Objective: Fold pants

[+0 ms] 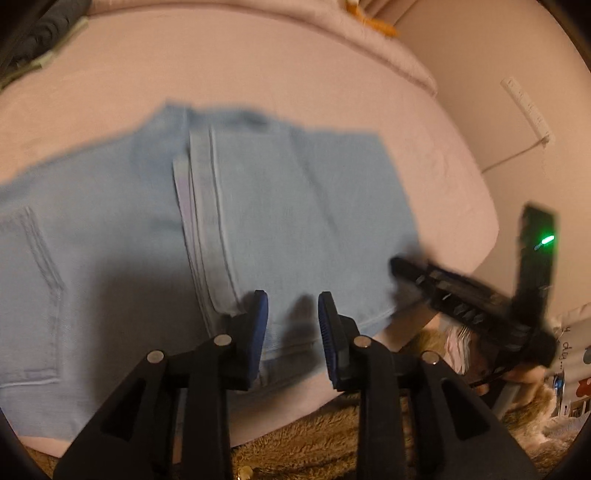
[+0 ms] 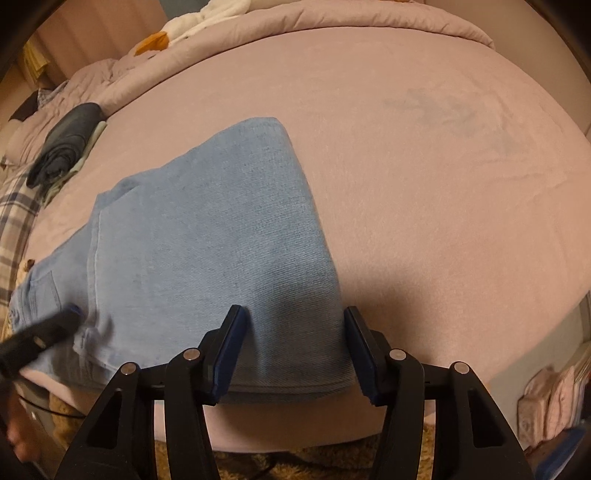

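Note:
Light blue denim pants (image 1: 258, 206) lie on the pink bed (image 1: 295, 66), folded so the leg part lies over the seat part. My left gripper (image 1: 293, 314) is open, its blue pads just above the near hem edge, holding nothing. My right gripper (image 2: 293, 332) is open and wide, straddling the near right corner of the folded pants (image 2: 221, 236) without gripping. The right gripper also shows in the left wrist view (image 1: 399, 264) at the pants' right edge, blurred. The left gripper's tip shows in the right wrist view (image 2: 72, 312) at the left.
A dark folded garment (image 2: 66, 144) lies at the bed's far left beside a plaid cloth (image 2: 14, 229). A rolled pink duvet (image 2: 332, 14) and a white and orange plush (image 2: 177, 29) line the far side. A shaggy rug (image 1: 325, 435) lies below the bed edge.

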